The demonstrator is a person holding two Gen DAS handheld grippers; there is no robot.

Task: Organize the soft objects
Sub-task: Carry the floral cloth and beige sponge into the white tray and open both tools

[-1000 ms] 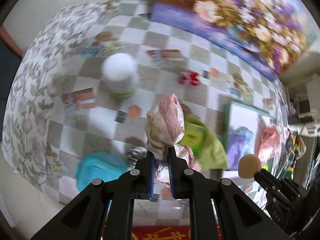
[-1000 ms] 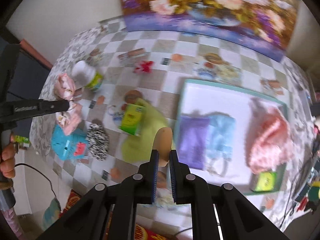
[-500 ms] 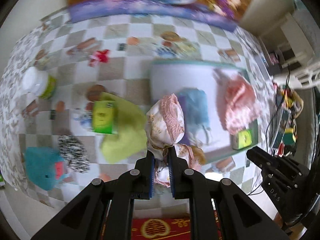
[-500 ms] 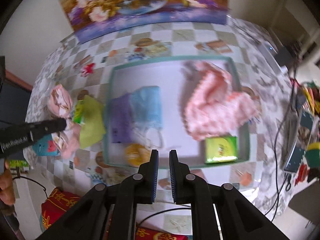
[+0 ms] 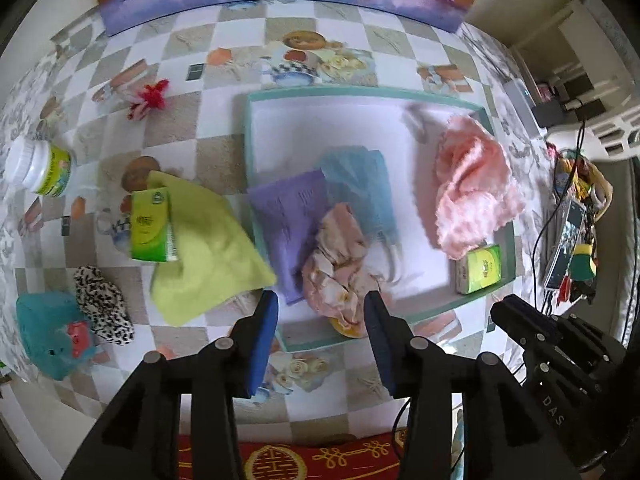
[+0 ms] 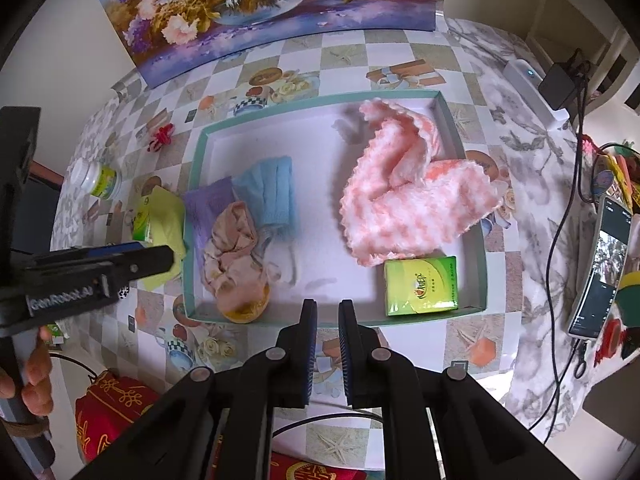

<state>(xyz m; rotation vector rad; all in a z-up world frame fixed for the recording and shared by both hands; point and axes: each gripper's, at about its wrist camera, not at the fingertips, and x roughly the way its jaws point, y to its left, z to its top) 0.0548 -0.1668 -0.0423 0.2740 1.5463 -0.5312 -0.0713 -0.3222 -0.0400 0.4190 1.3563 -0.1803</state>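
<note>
Checkered tablecloth with teacup and flower prints covers the table (image 5: 224,128), and a red cushion with gold knots pokes in at the bottom edge, mostly cut off by my arms. My left hand-held gripper (image 5: 320,320) has its jaws spread wide with nothing between them, hanging over the near rim of the teal tray (image 5: 360,92). My right hand-held gripper (image 6: 328,316) is nearly closed, just a slim gap, nothing in it, also at the near rim.

Inside the tray, closest to me, the crumpled peach floral cloth (image 5: 340,260) lies on top of a yellow round thing (image 6: 244,308) that's mostly buried, so I can't tell what it is. The cloth also overlaps the purple cloth (image 5: 288,212) and the blue folded cloth (image 5: 360,184). To the right sits a green tissue pack (image 6: 420,286), touching the fluffy pink towel (image 6: 404,200).

Outside the tray on the left: a lime cloth (image 5: 208,256) with another green pack (image 5: 150,226) on it, a black-and-white fuzzy thing (image 5: 102,300), a teal plush (image 5: 48,332), a white-capped bottle (image 5: 38,168), a red bow (image 5: 150,96). Flower painting (image 6: 256,8) at the back, its top cropped.
</note>
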